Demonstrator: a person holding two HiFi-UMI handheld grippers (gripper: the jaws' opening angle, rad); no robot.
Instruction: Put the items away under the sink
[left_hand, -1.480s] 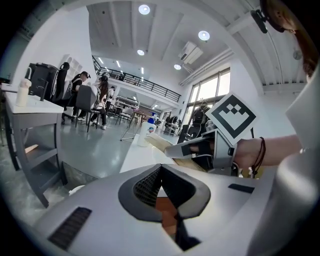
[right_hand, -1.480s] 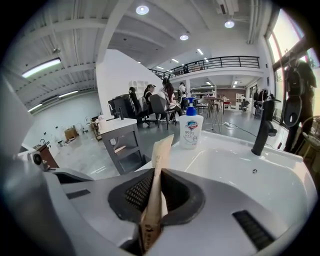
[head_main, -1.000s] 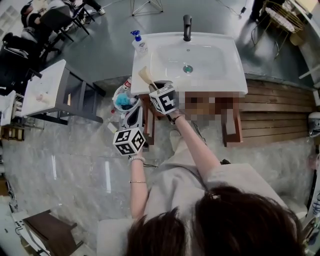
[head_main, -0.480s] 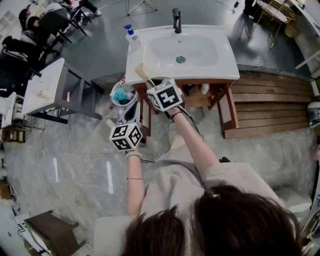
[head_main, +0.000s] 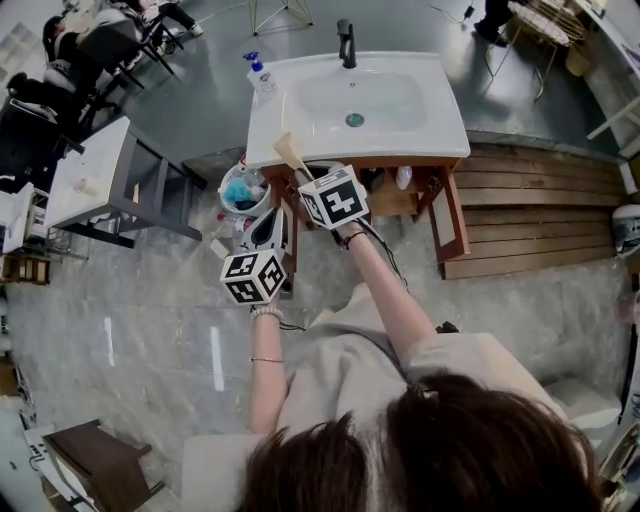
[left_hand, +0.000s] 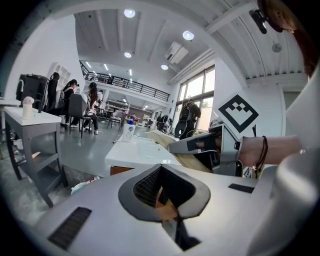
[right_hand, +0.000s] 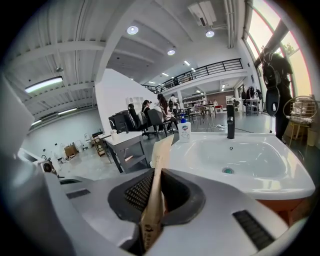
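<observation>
Hair and a pale top fill the bottom edge of the head view, and both forearms reach away over the marble floor (head_main: 150, 300). The left gripper (head_main: 270, 218) comes first, its marker cube by the wrist. In the left gripper view its jaws stand together with only a slit between the pads. A small brownish patch shows in that slit, too unclear to name.

Just beyond and to its right is the right gripper (head_main: 308, 175), jaws pinched narrow on a flat tan packet (right_hand: 159, 165). The packet stands up out of the pads and tilts toward the front left corner of the sink (head_main: 300, 135), held in the air just short of that corner.

Left of both grippers a white bucket (head_main: 226, 195) sits on the floor beside the sink, with something blue (head_main: 241, 190) inside it. Under the basin, a wooden vanity frame (head_main: 452, 225) carries a shelf (head_main: 395, 205), where a small white bottle (head_main: 403, 178) stands.

On the sink's far left corner stands a pump bottle of soap (head_main: 260, 78), and a black faucet (head_main: 346, 45) rises at the back edge. A grey desk (head_main: 90, 180) stands well to the left. Wooden decking (head_main: 540, 220) runs to the right of the vanity. Farther back, seated people show around chairs.
</observation>
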